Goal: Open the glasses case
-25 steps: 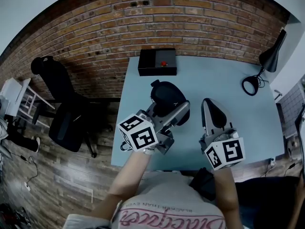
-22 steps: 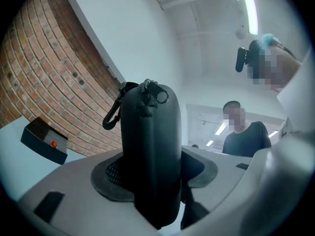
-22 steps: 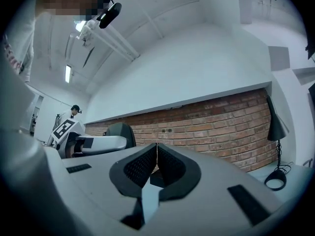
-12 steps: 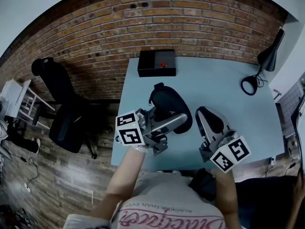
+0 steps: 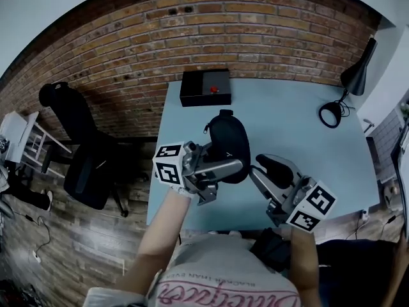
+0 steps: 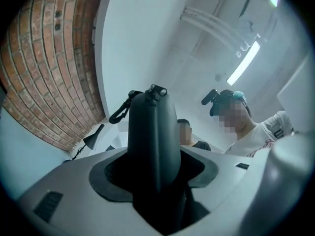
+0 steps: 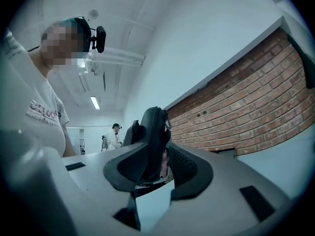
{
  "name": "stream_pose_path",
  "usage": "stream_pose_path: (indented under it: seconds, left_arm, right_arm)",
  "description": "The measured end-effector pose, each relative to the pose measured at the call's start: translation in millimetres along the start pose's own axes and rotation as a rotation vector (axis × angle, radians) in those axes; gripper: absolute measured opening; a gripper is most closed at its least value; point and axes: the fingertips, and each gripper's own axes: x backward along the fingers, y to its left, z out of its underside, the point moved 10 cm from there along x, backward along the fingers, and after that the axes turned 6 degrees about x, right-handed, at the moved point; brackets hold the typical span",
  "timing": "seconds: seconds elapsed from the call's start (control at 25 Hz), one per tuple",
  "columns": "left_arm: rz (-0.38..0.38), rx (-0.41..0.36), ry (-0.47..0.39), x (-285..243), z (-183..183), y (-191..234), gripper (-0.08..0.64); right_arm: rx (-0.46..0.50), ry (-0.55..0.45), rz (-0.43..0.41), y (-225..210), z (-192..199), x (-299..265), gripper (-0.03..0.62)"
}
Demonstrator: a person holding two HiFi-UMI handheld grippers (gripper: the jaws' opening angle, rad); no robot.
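Observation:
The black zip glasses case (image 5: pixel 229 139) hangs above the blue table (image 5: pixel 307 123), and my left gripper (image 5: pixel 234 163) is shut on its lower part from the left. In the left gripper view the case (image 6: pixel 151 132) rises narrow and upright out of the left gripper (image 6: pixel 155 168), with a strap loop at its top. My right gripper (image 5: pixel 264 169) comes in from the lower right with its tips by the case's right edge. Its jaws have just been opening. In the right gripper view the case (image 7: pixel 153 132) stands edge-on in the gap of the right gripper (image 7: pixel 162 168), with daylight beside the right pad.
A black box (image 5: pixel 206 87) with a small red thing on it sits at the table's far edge by the brick wall. A black desk lamp (image 5: pixel 350 85) stands at the far right. An office chair (image 5: pixel 83 152) is left of the table. People stand in the room behind.
The left gripper has tilted and carried the case slightly up and right. The right gripper swung from pointing away to pointing left at the case, and its jaws opened.

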Motion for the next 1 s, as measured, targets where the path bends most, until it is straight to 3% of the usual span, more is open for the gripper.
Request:
stream_pose_path:
  seconds: [0.4,0.64,0.84,1.0]
  left_arm:
    - [0.094,0.098,-0.08,1,7,10,0.264]
    - [0.175,0.113,-0.109,5,3,11,0.291]
    - [0.129,0.119,-0.066,1,7,17,0.297]
    - [0.087,0.105,-0.026,3,8,19,0.298]
  right_arm:
    - [-0.043,-0.009,-0.054,-1,7,-6,0.121]
    - [-0.051,-0.029,-0.062,-8,7,-6,0.118]
    - [0.022,0.015,-0.048,-5,7,-11,0.092]
    - [-0.043,0.093,-0.065,-11,9,-16,0.084]
